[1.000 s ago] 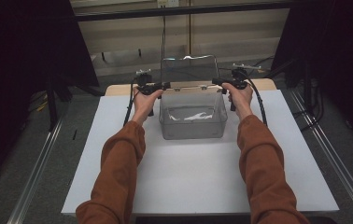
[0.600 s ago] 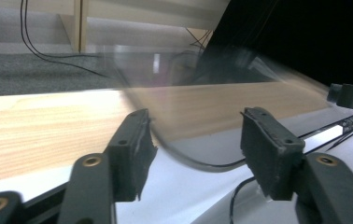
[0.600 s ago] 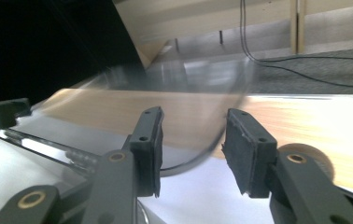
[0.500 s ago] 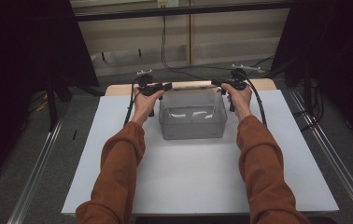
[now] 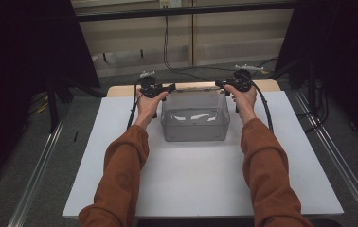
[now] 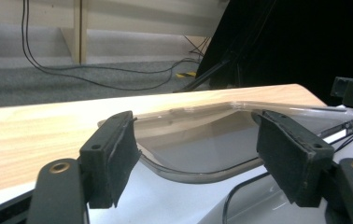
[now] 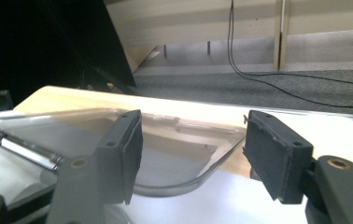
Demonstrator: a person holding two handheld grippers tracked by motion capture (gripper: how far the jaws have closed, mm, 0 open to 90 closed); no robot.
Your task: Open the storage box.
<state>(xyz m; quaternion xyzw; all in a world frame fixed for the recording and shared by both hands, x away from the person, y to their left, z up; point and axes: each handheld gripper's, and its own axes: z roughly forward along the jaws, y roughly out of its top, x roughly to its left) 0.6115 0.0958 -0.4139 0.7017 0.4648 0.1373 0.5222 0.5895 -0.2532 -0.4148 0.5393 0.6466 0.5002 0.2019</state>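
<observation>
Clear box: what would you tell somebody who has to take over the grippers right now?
Left gripper: jaws open, just been opening, a lid corner between them, not pinched.
Right gripper: same at the other corner.
Clear box sits at the back of the white table; lid lies swung back flat behind it.
Done: box opened, lid released.
Left: probably back both grippers off, then reach the white bits inside.

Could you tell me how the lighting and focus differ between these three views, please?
High view: dark surroundings, brightly lit white table, clear box sharp. Left gripper view: lid slightly soft, black at right. Right gripper view: lid hazy, black at left.
</observation>
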